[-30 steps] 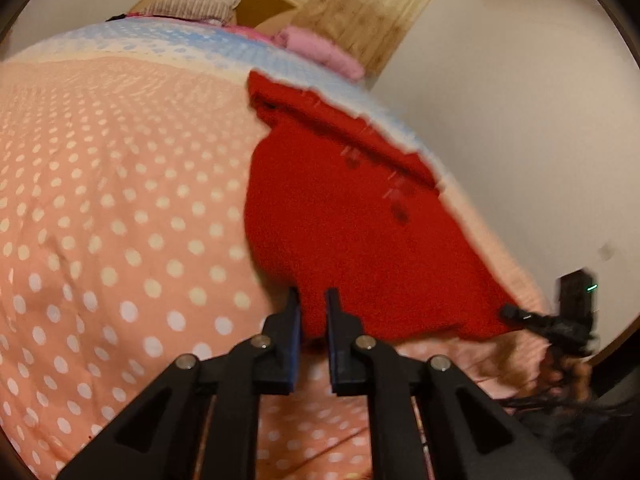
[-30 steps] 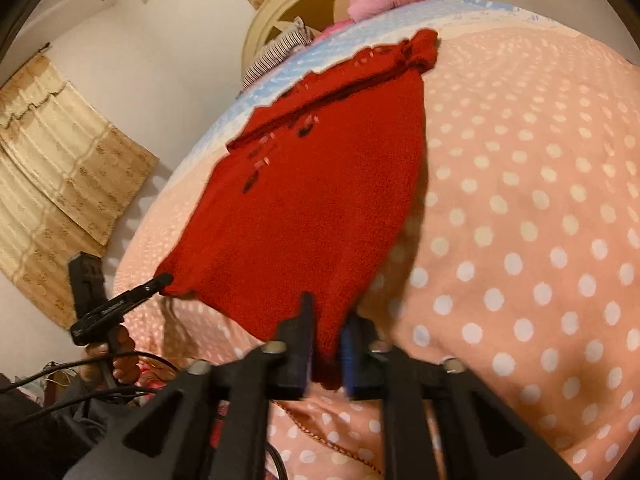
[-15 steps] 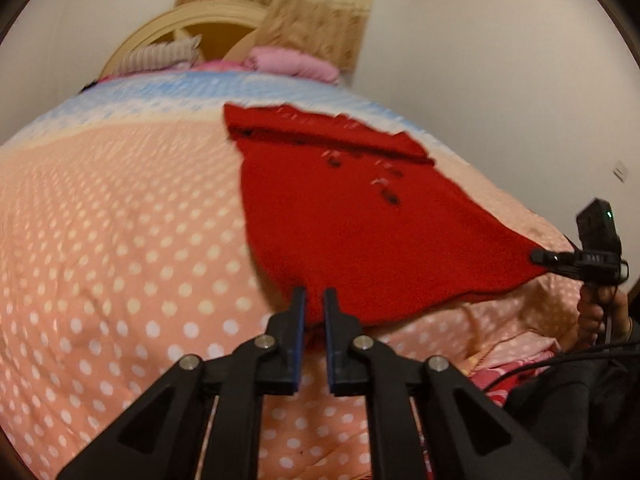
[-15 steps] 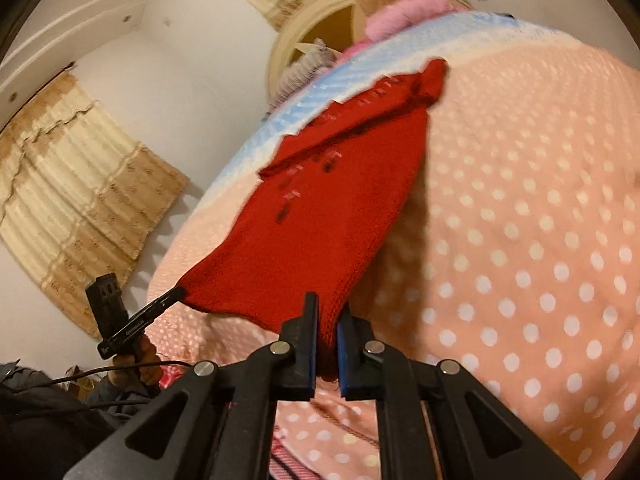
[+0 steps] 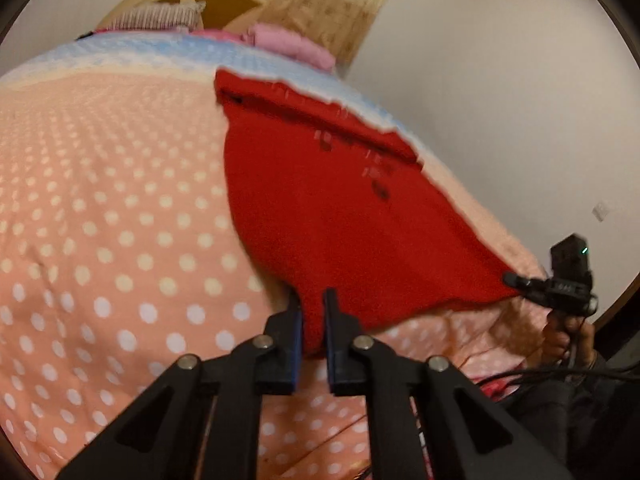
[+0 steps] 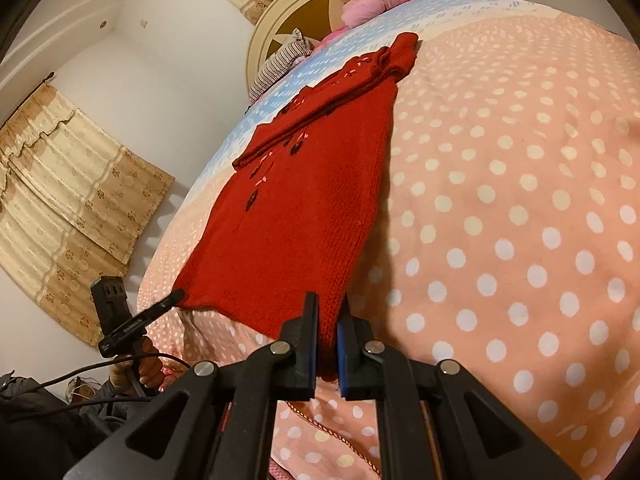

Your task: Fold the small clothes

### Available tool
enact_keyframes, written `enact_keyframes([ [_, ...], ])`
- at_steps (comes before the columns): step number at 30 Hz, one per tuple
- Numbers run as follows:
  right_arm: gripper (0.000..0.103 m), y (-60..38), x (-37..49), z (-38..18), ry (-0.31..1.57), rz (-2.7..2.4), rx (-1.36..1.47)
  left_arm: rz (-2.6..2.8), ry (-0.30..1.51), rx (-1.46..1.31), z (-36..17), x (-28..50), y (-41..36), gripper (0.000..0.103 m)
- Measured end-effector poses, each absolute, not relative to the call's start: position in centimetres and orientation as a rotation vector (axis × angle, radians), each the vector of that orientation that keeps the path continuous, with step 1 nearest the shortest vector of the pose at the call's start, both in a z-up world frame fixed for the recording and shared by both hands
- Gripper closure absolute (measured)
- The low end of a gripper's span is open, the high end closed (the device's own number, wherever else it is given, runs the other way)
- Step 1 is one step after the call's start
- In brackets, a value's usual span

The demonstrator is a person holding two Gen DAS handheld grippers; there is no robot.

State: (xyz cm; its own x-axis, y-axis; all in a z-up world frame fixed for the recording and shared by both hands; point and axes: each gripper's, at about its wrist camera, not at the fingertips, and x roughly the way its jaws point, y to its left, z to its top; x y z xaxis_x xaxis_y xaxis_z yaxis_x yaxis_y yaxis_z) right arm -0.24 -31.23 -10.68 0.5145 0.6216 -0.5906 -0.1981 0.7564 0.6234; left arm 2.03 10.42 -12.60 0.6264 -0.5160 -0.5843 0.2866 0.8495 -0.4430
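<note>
A bed covered by a peach quilt with white dots (image 5: 120, 240) fills most of both views, its far end turning pale blue toward a round cream headboard (image 6: 288, 12). Beige patterned curtains (image 6: 72, 184) hang on the wall at the left of the right wrist view. Pink pillows (image 5: 288, 42) and a striped pillow (image 5: 156, 20) lie at the far end of the bed.

A red knitted sweater (image 5: 340, 216) lies spread on the quilt, its collar end far, reaching the blue band, its hem near and lifted slightly off the bedding. Small dark and pale decorations run down its middle.

The left gripper (image 5: 313, 300) is clamped on the near left corner of the hem, red knit pinched between its narrowly parted fingers. The right gripper (image 6: 328, 304) is likewise closed on the near right corner of the hem, knit squeezed between its pads. Each gripper appears in the other's view, held by a hand (image 5: 568, 336) at the sweater's opposite near corner.
</note>
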Motion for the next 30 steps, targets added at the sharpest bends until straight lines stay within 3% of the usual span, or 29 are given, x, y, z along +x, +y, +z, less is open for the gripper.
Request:
enact_keyframes([
  [5, 0.096, -32.0, 0.0, -8.8, 0.831, 0.558, 0.58, -0.505, 0.672, -0.358, -9.2, 2.1, 11.4, 0.094],
  [30, 0.096, -32.7, 10.4, 2.9, 0.587, 0.518, 0.506, -0.463, 0.529, -0.351, -1.1, 13.8, 11.0, 0.098],
])
